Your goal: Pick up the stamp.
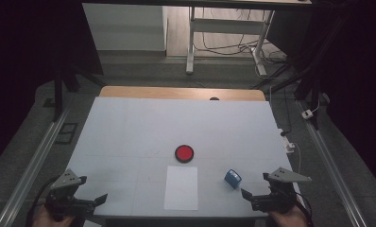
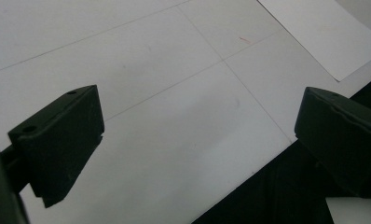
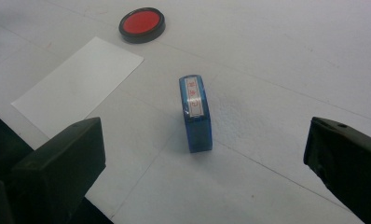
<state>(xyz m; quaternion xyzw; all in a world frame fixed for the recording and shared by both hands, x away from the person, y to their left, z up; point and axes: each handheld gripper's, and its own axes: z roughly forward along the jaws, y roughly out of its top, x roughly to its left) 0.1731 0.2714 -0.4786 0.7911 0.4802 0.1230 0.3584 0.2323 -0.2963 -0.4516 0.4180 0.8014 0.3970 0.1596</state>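
white table (image 1: 129,127), wide and bare over most of its top, faint grid lines across it. paper (image 1: 181,187) flat near the front edge, about midway between the two hands. left tongs (image 1: 102,199) at the front left corner, gaping wide, nothing between the jaws, over bare table just left of the paper; same in the left gripper view (image 2: 197,126), with the table edge below and a corner of paper (image 2: 323,35) at upper right. right tongs (image 1: 243,193) at the front right, likewise wide and empty, aimed at the stamp; in the right gripper view (image 3: 204,154) apart from it, no contact. red pad (image 1: 183,153) just beyond the paper's far edge, lid off, red face up. blue stamp (image 1: 232,178) standing on the table right of the paper, near the right tongs, label on top (image 3: 195,114).
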